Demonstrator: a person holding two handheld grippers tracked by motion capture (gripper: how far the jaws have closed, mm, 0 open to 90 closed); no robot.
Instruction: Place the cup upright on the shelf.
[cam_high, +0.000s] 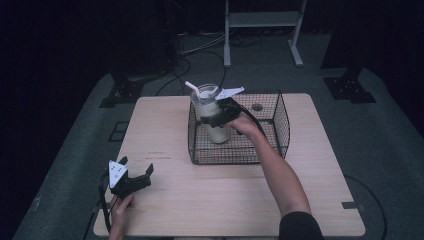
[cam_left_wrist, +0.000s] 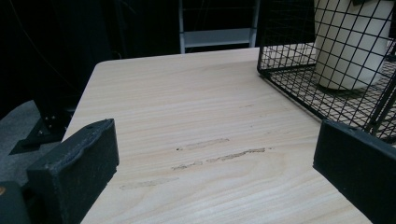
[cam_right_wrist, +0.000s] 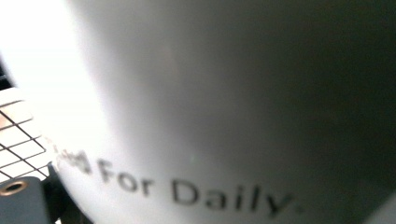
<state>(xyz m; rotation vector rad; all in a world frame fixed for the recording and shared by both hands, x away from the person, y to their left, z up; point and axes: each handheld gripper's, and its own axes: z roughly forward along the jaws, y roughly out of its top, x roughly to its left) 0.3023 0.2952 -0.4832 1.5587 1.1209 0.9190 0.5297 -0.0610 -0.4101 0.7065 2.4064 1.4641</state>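
Observation:
A cream tumbler (cam_high: 218, 133) with a clear lid and a white straw (cam_high: 191, 87) stands upright inside the black wire basket (cam_high: 281, 120), at its left end. My right gripper (cam_high: 213, 119) reaches over the basket's rim and is shut on the tumbler's middle. In the right gripper view the tumbler's wall (cam_right_wrist: 210, 93) with dark lettering sits close up, with one finger (cam_right_wrist: 21, 205) at the bottom left. My left gripper (cam_high: 136, 166) rests open near the table's front left corner, with nothing between its jaws (cam_left_wrist: 215, 163). It faces the basket (cam_left_wrist: 289, 70) and tumbler (cam_left_wrist: 345, 42).
The basket stands at the back middle of the wooden table (cam_high: 225, 200). A small dark round spot (cam_high: 257, 107) shows at the basket's far side. Faint scuff marks (cam_left_wrist: 219, 156) lie ahead of the left gripper. A metal frame (cam_high: 262, 20) and cables (cam_high: 200, 50) are on the floor beyond.

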